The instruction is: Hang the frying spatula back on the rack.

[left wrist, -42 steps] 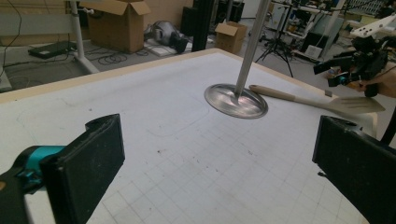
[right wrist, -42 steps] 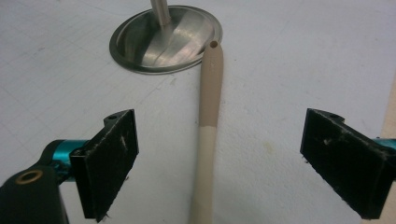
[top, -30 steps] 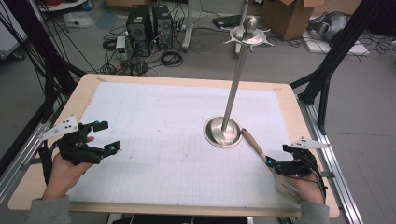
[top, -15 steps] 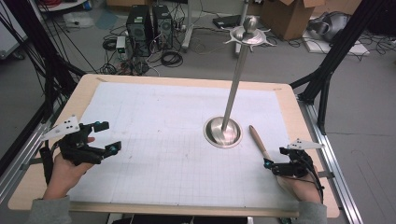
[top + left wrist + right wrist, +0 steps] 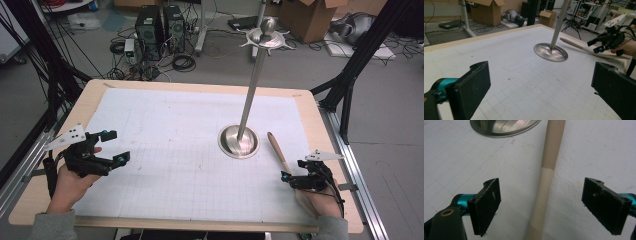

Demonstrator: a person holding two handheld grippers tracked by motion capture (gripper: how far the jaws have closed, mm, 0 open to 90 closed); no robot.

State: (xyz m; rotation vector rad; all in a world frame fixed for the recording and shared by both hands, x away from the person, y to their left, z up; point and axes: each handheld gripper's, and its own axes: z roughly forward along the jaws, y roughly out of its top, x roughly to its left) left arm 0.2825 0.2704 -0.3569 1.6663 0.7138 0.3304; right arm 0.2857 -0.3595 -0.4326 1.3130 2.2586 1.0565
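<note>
Right claw [image 5: 289,179] has drawn back along the wooden spoon [image 5: 276,150], now flat on the surface beside the stand base [image 5: 239,142]; jaws spread, probably just released. Left claw [image 5: 114,146] spread, idle.

Wooden table [image 5: 320,125]: white grid mat [image 5: 175,135], steel stand base [image 5: 239,142], wooden spatula [image 5: 278,151].

No legible text or labels
</note>
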